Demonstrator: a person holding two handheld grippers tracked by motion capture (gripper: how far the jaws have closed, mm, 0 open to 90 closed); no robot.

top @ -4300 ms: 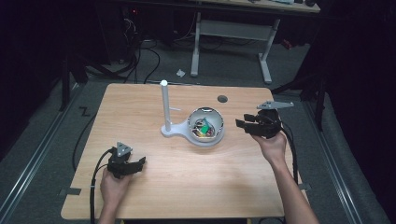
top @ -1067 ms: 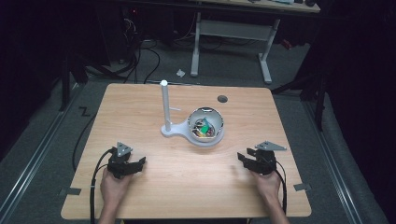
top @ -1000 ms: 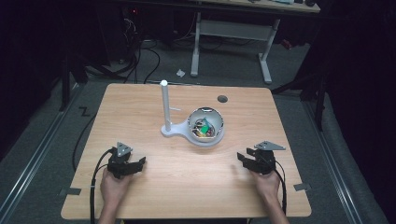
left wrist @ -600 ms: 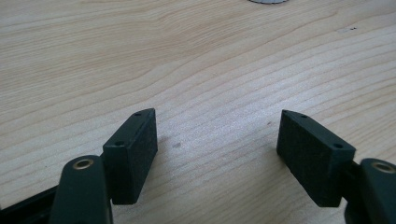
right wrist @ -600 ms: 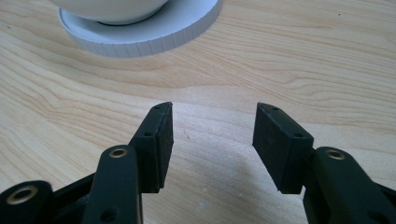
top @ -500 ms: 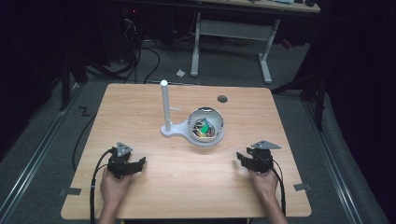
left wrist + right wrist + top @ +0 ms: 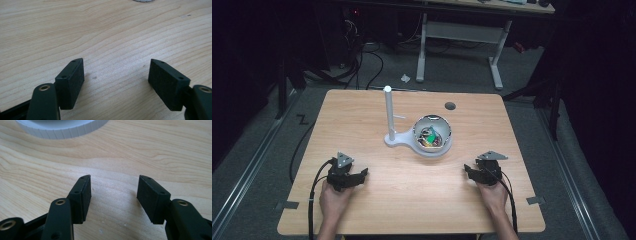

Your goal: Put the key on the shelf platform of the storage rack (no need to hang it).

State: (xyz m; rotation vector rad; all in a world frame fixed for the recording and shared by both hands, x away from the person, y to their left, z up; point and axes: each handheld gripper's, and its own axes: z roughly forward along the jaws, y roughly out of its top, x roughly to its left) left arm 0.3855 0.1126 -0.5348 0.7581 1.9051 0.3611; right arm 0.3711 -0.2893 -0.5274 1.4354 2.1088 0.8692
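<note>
Both of your grippers rest low on the wooden surface (image 7: 362, 125) near its front edge, well apart from each other, and neither one carries anything. Your left gripper (image 7: 357, 176) has its fingers (image 7: 72, 80) spread wide over bare wood grain, with nothing between them. Your right gripper (image 7: 472, 172) has just been opening its fingers (image 7: 82, 195), and they now stand wide with only bare surface in the gap. The white bowl (image 7: 432, 136), which sits at the middle of the surface on a white base joined to an upright white post (image 7: 388, 112), holds a small heap of colourful pieces (image 7: 430, 137); what they are is too small to tell. In the right gripper view the ribbed rim of that bowl (image 7: 62, 130) lies just ahead of the fingers, near but not touching. This looks like a rest pose, with both hands parked and empty, either before a reach or after the work on the bowl is finished. If another piece is to be handled, your right gripper is the nearer one: lift it off the surface, bring it forward over the rim, tip the fingers downward into the bowl, and close on a single piece. Keep clear of the post, and avoid nudging the bowl as you come in.
</note>
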